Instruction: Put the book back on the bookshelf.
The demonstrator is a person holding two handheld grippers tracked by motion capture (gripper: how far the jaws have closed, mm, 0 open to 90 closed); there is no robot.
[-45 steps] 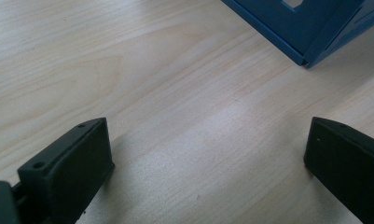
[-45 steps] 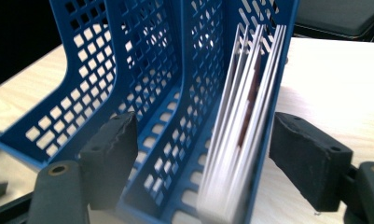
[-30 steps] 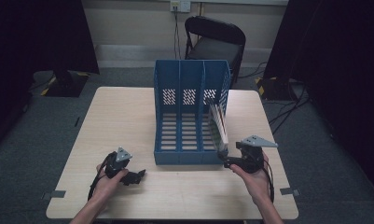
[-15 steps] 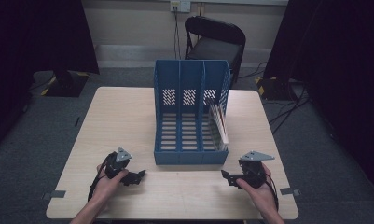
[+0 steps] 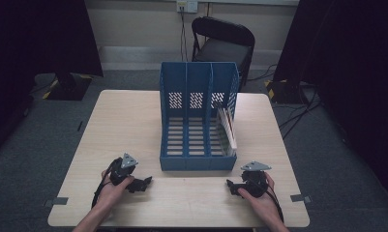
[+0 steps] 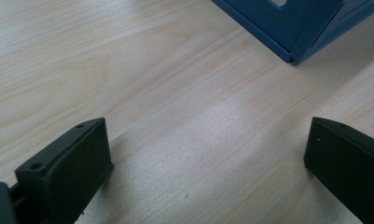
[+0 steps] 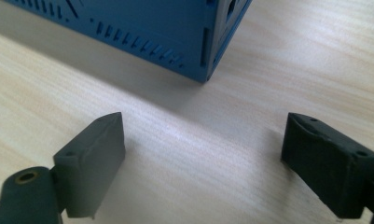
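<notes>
Standing mid-counter, blue file rack (image 5: 197,121) w/ three slots; thin papers (image 5: 227,126) lean in its right slot. Left hand-held gripper (image 5: 142,184) rests on counter (image 5: 124,125) near rack's front-left corner, jaws spread wide, nothing btwn them. Right hand-held gripper (image 5: 231,186) rests near front-right corner, jaws likewise wide apart, empty. Black chair (image 5: 223,41) behind counter.

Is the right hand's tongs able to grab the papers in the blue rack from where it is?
Probably yes. The right tongs are open and rest on the table before the blue rack. The papers lean in its right slot, with nothing between, though the low front lip means reaching over.
</notes>
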